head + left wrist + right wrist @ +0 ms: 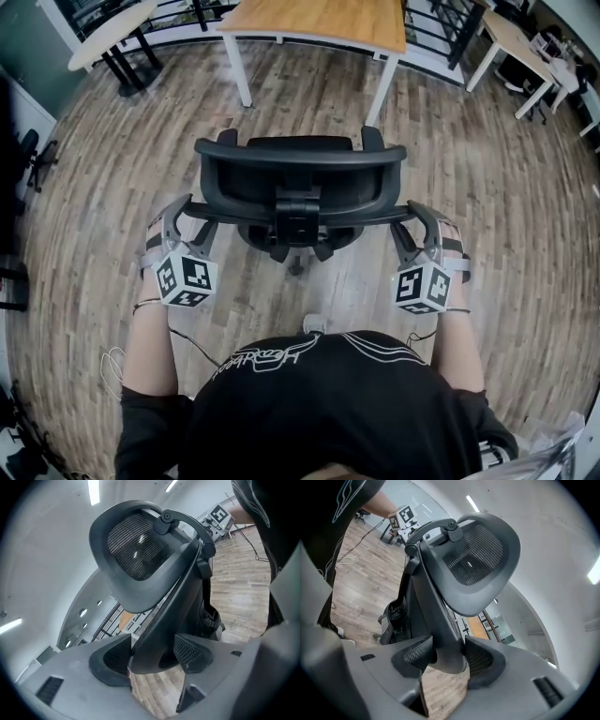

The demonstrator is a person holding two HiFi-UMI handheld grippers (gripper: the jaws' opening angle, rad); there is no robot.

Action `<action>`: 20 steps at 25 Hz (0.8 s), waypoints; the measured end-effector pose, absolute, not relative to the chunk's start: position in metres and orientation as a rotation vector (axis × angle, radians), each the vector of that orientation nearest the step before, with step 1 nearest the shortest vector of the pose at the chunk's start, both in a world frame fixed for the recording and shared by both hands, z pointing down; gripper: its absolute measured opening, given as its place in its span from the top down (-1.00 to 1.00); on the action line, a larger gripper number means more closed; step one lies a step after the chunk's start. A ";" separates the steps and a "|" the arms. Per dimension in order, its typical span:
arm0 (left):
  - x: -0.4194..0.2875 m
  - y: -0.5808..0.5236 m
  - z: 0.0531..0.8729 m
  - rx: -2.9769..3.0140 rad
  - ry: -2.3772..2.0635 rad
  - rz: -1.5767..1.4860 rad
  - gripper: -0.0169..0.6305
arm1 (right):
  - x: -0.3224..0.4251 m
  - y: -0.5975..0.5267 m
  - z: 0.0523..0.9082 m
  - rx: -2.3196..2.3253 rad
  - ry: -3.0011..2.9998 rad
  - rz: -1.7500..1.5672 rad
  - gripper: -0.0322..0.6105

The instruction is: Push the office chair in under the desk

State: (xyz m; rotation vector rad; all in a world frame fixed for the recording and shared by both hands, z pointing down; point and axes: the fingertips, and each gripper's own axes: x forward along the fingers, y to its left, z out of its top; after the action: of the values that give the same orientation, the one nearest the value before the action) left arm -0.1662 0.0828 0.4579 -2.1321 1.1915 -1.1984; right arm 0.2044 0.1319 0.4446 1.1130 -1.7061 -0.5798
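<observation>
A black office chair (300, 173) stands on the wooden floor, its back towards me, and I look down on it in the head view. Ahead of it is the desk (319, 21), with a wooden top and white legs. My left gripper (194, 220) is at the left end of the chair's back frame and my right gripper (412, 220) is at the right end. In the left gripper view the left gripper (152, 657) has its pads against the frame's edge, below the mesh headrest (136, 550). In the right gripper view the right gripper (447, 657) clamps the frame beneath the headrest (480, 555).
A pale round table (112, 33) stands at the far left and another light table (514, 39) at the far right. Dark railings run behind the desk. A dark chair base (33, 155) sits at the left edge. A cable trails on the floor near my feet.
</observation>
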 end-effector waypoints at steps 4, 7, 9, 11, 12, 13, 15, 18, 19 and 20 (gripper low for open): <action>-0.163 0.069 0.460 -2.115 1.212 -1.212 0.09 | 0.208 0.120 0.446 1.122 -1.718 -0.597 0.15; -0.164 0.059 0.462 -2.109 1.227 -1.218 0.09 | 0.207 0.112 0.446 1.119 -1.722 -0.607 0.16; -0.167 0.050 0.461 -2.106 1.236 -1.215 0.09 | 0.205 0.102 0.446 1.117 -1.730 -0.619 0.16; -0.166 0.042 0.460 -2.099 1.239 -1.216 0.09 | 0.205 0.094 0.445 1.117 -1.735 -0.624 0.16; -0.165 0.039 0.459 -2.096 1.239 -1.218 0.09 | 0.207 0.090 0.444 1.117 -1.735 -0.626 0.16; -0.164 0.036 0.458 -2.092 1.240 -1.218 0.09 | 0.208 0.087 0.443 1.118 -1.734 -0.629 0.16; -0.165 0.029 0.459 -2.088 1.239 -1.220 0.09 | 0.208 0.080 0.443 1.122 -1.731 -0.630 0.16; -0.168 0.015 0.460 -2.086 1.231 -1.232 0.09 | 0.204 0.069 0.443 1.133 -1.729 -0.625 0.15; -0.170 0.009 0.459 -2.084 1.230 -1.232 0.09 | 0.202 0.064 0.443 1.136 -1.728 -0.624 0.15; -0.171 0.003 0.458 -2.081 1.232 -1.228 0.09 | 0.200 0.059 0.442 1.138 -1.727 -0.622 0.15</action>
State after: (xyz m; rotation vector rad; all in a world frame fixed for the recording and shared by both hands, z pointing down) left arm -0.1714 0.0031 0.4583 -2.0814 1.2323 -1.2276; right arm 0.2005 0.0592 0.4420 1.1385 -1.7272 -0.6225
